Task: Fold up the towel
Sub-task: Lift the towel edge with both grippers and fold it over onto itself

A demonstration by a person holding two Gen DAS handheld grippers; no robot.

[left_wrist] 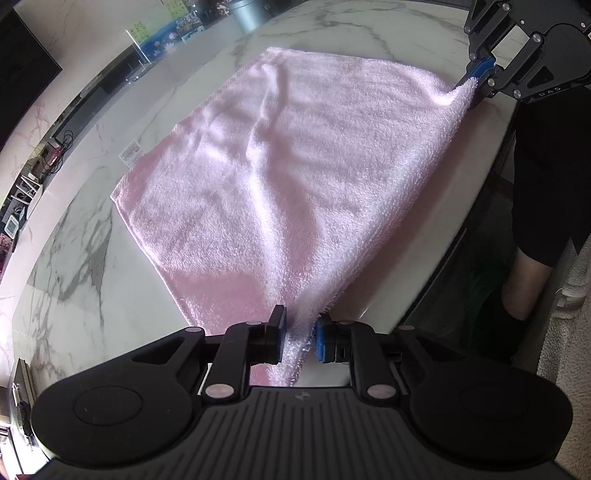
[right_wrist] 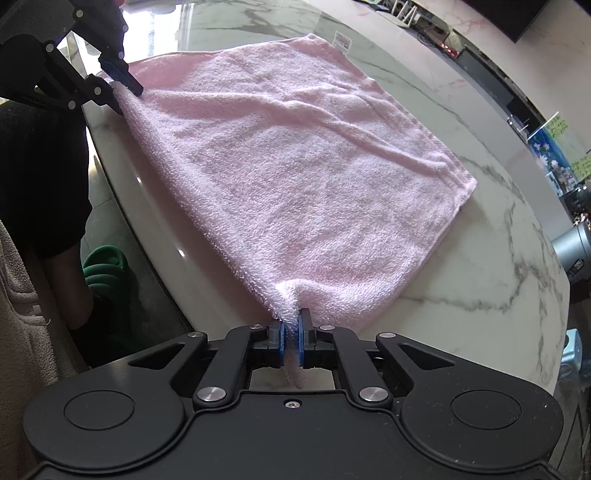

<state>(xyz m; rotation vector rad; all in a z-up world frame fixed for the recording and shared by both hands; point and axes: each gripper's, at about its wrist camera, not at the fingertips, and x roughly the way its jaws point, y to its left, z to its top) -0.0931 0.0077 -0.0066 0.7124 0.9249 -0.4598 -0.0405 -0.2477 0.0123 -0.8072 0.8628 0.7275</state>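
1. While both near corners were pinched, the left gripper (left_wrist: 299, 338) had its blue pads pressed onto a bunched corner of the pink towel (left_wrist: 280, 177), cloth hanging through below the jaws.
2. The right gripper (right_wrist: 291, 338) was likewise clamped on the other near corner; its pads were nearly together with only a thin fold of pile between them.
3. The towel lay spread on the marble table (left_wrist: 85, 236), its near edge raised slightly along the table's rim and drawn fairly taut between the two grips. The far half rested flat, with one long wrinkle down the middle.
4. Judgement: first fold just starting. The next move likely calls for lifting both corners together and carrying them over to the far edge, keeping equal height so the crease falls straight.
5. View differences: the left wrist camera showed a white care label (left_wrist: 133, 152) at the far left edge and a metal can (left_wrist: 248, 14) beyond; the right wrist camera alone showed a green slipper (right_wrist: 105, 271) on the floor below the rim.
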